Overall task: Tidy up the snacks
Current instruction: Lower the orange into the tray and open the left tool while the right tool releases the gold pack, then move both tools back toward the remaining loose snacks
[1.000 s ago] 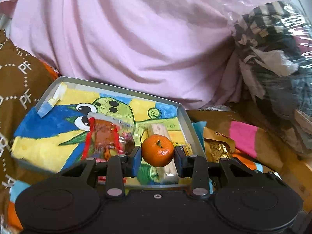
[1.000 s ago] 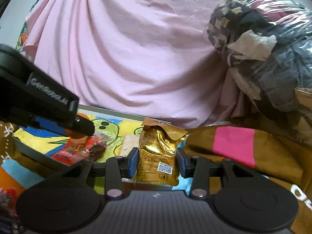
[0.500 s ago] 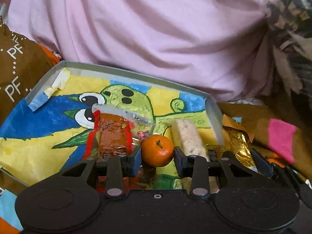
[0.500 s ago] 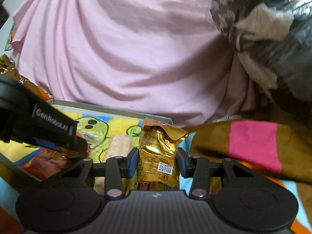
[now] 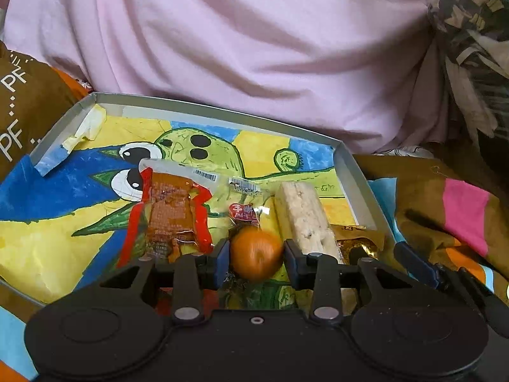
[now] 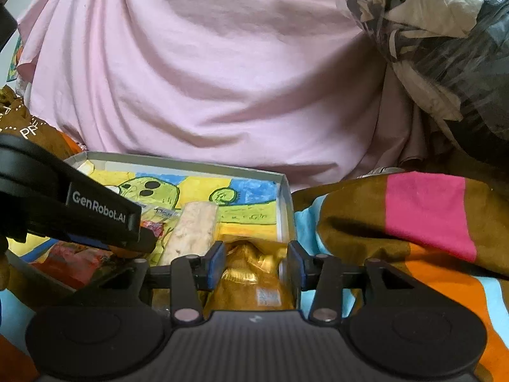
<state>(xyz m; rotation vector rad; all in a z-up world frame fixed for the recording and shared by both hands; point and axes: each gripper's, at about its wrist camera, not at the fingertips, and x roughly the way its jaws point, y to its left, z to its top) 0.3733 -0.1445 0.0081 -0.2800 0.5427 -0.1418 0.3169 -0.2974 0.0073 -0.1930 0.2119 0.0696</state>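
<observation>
Left claw (image 5: 256, 259) opening, orange (image 5: 256, 251) now loose, right claw (image 6: 256, 265) around gold packet (image 6: 251, 281)

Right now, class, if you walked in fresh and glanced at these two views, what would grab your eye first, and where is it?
First, the tray with its bright cartoon lining, in front of a pink sheet. Next, the orange between the fingers of the left claw, low over the tray; its jaws are opening. Then the gold packet in the right claw at the tray's right end, beside a pale bar.
</observation>
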